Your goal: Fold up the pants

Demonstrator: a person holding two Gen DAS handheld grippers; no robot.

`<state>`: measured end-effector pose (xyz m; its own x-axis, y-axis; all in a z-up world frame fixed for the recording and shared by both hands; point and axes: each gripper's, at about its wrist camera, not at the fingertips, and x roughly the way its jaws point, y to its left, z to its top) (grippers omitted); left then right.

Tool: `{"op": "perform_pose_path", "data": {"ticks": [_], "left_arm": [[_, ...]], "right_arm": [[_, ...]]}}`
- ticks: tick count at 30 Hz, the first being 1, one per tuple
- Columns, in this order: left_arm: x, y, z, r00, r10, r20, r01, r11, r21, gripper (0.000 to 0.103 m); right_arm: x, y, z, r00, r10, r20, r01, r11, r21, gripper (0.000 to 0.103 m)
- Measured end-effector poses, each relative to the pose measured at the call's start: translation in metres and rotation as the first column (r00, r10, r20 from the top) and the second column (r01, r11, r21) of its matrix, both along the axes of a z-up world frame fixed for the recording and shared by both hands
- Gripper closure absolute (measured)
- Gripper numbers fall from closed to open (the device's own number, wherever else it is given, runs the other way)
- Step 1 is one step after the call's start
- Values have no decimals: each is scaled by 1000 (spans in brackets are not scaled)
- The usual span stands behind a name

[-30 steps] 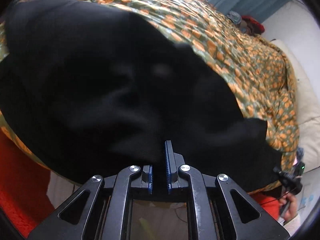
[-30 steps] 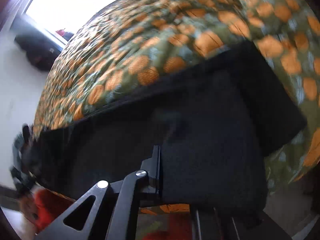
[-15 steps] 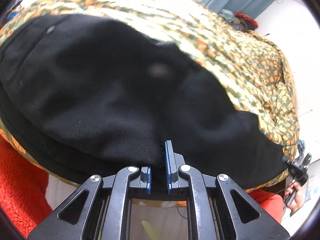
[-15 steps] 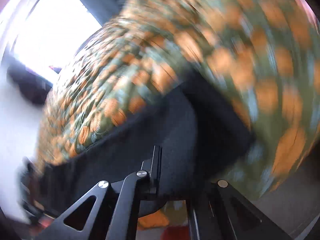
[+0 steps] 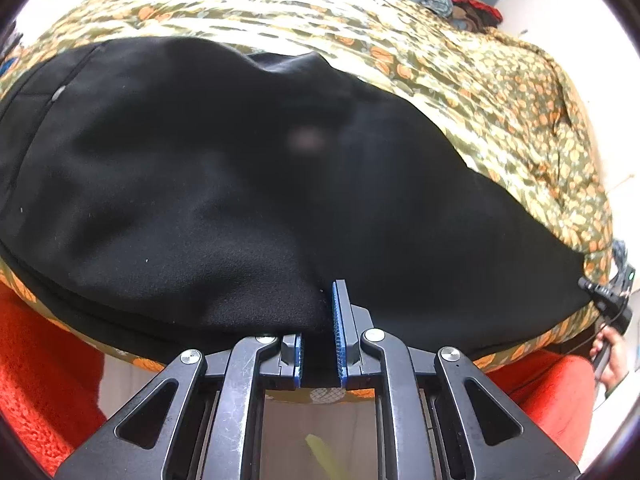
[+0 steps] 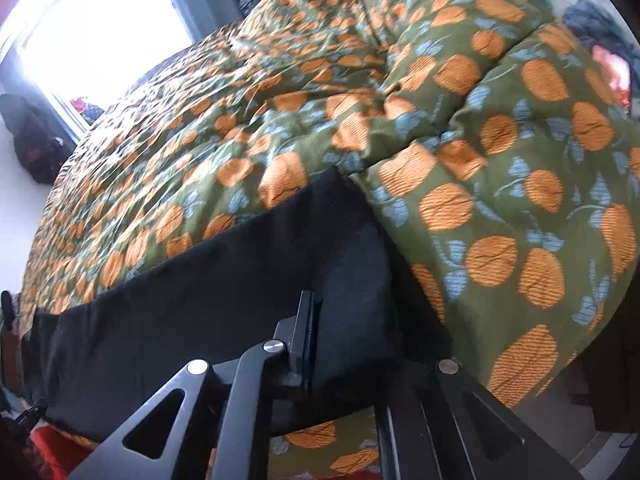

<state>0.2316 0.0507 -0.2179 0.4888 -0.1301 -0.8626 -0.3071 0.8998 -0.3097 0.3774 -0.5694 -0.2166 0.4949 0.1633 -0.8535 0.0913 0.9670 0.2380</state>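
Black pants (image 5: pixel 224 184) lie along the near edge of a bed covered by an orange-flowered green quilt (image 6: pixel 460 152), a bright window (image 6: pixel 100 28) beyond. Left gripper (image 5: pixel 319 332) and right gripper (image 6: pixel 344 344) each pinch the cloth

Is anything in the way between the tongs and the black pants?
Nothing visible. The black pants lie on the flowered bedspread, and the left tongs already have black cloth between their blue pads. The right tongs sit right against the pants too.
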Motion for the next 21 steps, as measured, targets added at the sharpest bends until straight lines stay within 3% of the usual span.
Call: {"op": "perform_pose_path", "data": {"ticks": [2, 3, 5, 6, 7, 8, 10, 11, 15, 19, 21], "left_arm": [[4, -4, 1, 1000, -8, -10, 8, 1000, 19, 92], [5, -5, 1, 1000, -10, -16, 10, 1000, 26, 91], [6, -8, 3, 999, -16, -35, 17, 999, 51, 81], [4, -10, 6, 998, -28, -53, 32, 997, 75, 76], [-1, -14, 10, 997, -46, -69, 53, 994, 99, 63], [-6, -17, 16, 995, -62, -77, 72, 989, 128, 52], [-21, -24, 31, 993, -94, -66, 104, 979, 176, 44], [-30, -31, 42, 991, -123, -45, 129, 972, 196, 39], [-38, -73, 79, 962, -271, 46, 255, 942, 220, 28], [13, -132, 100, 894, -435, 111, 410, 892, 192, 17], [52, -155, 96, 875, -475, 94, 459, 875, 151, 16]], "right_arm": [[2, 5, -1, 1000, -5, -4, 5, 999, -33, 95], [2, 8, -2, 1000, -8, -7, 8, 999, -52, 88], [1, 7, 3, 999, -33, 3, 33, 993, -112, 59], [-2, 6, 8, 998, -56, 19, 58, 987, -150, 50], [-7, 4, 14, 995, -90, 43, 97, 974, -205, 31], [-15, 1, 23, 987, -139, 79, 156, 947, -279, 18], [-37, -4, 45, 960, -224, 170, 274, 880, -388, 17], [-47, -5, 55, 951, -238, 196, 299, 869, -395, 16], [-97, 19, 83, 946, -176, 271, 253, 925, -284, 11], [-133, 62, 79, 953, -88, 290, 160, 959, -232, 8], [-137, 79, 74, 959, -35, 282, 123, 946, -299, 7]]}}
